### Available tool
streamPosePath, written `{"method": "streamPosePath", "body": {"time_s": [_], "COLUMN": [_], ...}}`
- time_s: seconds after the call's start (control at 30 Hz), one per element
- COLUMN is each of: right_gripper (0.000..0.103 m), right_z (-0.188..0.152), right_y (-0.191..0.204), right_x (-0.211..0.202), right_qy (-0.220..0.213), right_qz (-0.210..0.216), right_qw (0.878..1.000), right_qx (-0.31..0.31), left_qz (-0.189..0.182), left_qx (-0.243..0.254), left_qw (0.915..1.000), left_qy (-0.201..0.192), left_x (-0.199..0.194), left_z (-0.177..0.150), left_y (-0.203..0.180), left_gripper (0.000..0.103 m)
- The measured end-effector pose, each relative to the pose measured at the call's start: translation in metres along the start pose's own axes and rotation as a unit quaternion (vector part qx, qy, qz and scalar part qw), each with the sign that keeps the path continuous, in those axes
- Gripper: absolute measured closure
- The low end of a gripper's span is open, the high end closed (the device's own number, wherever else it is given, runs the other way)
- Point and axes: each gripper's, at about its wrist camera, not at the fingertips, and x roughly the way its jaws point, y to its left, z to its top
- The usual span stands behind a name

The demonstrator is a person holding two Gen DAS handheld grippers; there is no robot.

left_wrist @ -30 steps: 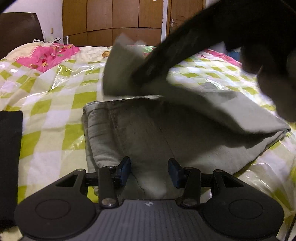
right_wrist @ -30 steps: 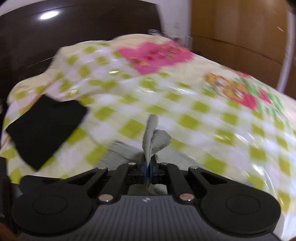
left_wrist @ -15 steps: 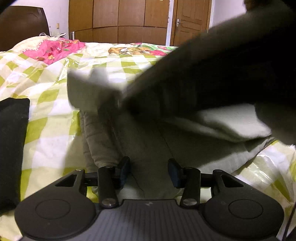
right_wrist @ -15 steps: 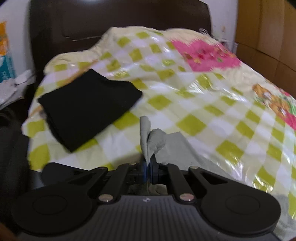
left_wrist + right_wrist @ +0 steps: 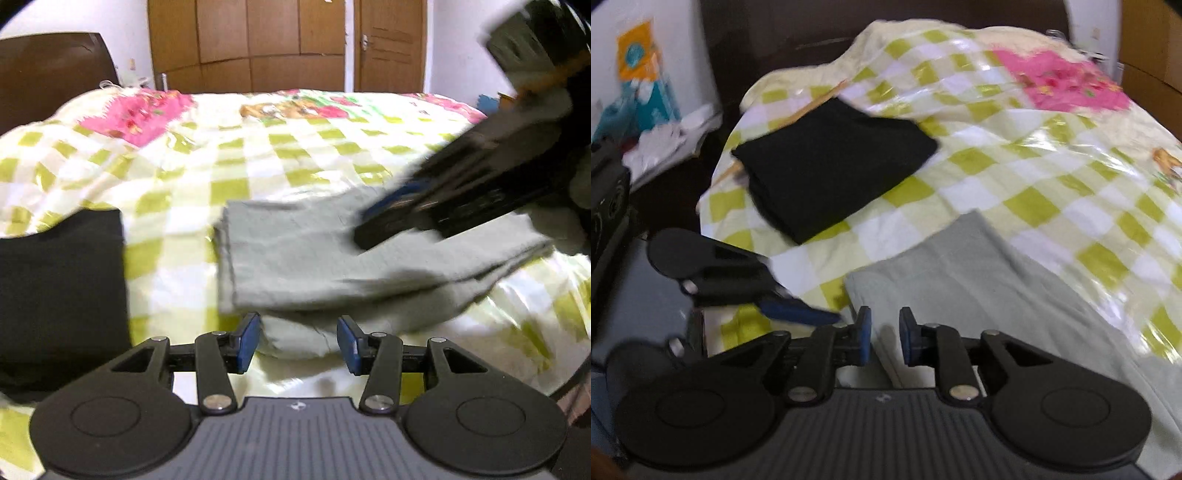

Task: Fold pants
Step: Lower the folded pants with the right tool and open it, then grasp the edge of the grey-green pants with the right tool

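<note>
The grey pants (image 5: 314,258) lie folded in layers on the checked bed cover (image 5: 258,166); in the right wrist view the pants (image 5: 979,295) stretch off to the right. My left gripper (image 5: 298,343) sits at their near edge, its jaws opening a little. A bit of cloth lies between the blue pads, unpressed. My right gripper (image 5: 884,339) is opening just over the top layer, with nothing pinched. From the left wrist view it is a dark blur (image 5: 388,218) above the pants' right half. The left gripper's fingers (image 5: 801,312) show beside it.
A folded black garment (image 5: 831,166) lies on the bed left of the pants, also at the left edge (image 5: 59,295). A dark headboard (image 5: 55,74) and wooden wardrobe doors (image 5: 258,44) stand behind. Clutter (image 5: 665,136) sits beside the bed.
The right gripper swung the pinched grey fold over onto the pants, lowered it and let go; its jaws now stand apart. The left gripper drew back to the pants' near edge.
</note>
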Motion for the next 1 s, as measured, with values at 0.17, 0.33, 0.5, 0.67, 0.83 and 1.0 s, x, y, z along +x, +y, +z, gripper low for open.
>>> {"method": "streamPosePath", "body": {"time_s": [0.17, 0.33, 0.5, 0.67, 0.83, 1.0], "right_gripper": [0.081, 0.077, 0.067, 0.064, 0.067, 0.098], "right_z": [-0.029, -0.09, -0.145, -0.173, -0.182, -0.193], "right_y": [-0.048, -0.125, -0.171, -0.19, -0.209, -0.213], "right_x": [-0.056, -0.115, -0.141, -0.132, -0.128, -0.144], "right_qy": [-0.02, -0.011, -0.012, -0.013, -0.034, -0.05], "right_qz": [-0.094, -0.222, -0.238, -0.174, -0.092, -0.07], "right_qw": [0.991, 0.944, 0.908, 0.904, 0.895, 0.893], "right_qx": [0.095, 0.245, 0.345, 0.39, 0.435, 0.442], "left_qz": [-0.022, -0.059, -0.074, -0.079, -0.08, -0.096], "left_qx": [0.0, 0.014, 0.059, 0.087, 0.097, 0.107], "left_qw": [0.9991, 0.9981, 0.9943, 0.9912, 0.9905, 0.9894], "left_qy": [-0.036, -0.013, 0.05, 0.062, 0.056, 0.022], "left_x": [0.014, 0.064, 0.096, 0.094, 0.099, 0.124], "left_z": [0.028, 0.049, 0.05, 0.053, 0.07, 0.11], "left_y": [-0.012, -0.048, -0.088, -0.11, -0.129, -0.164], "left_gripper": [0.044, 0.044, 0.044, 0.044, 0.044, 0.044]}}
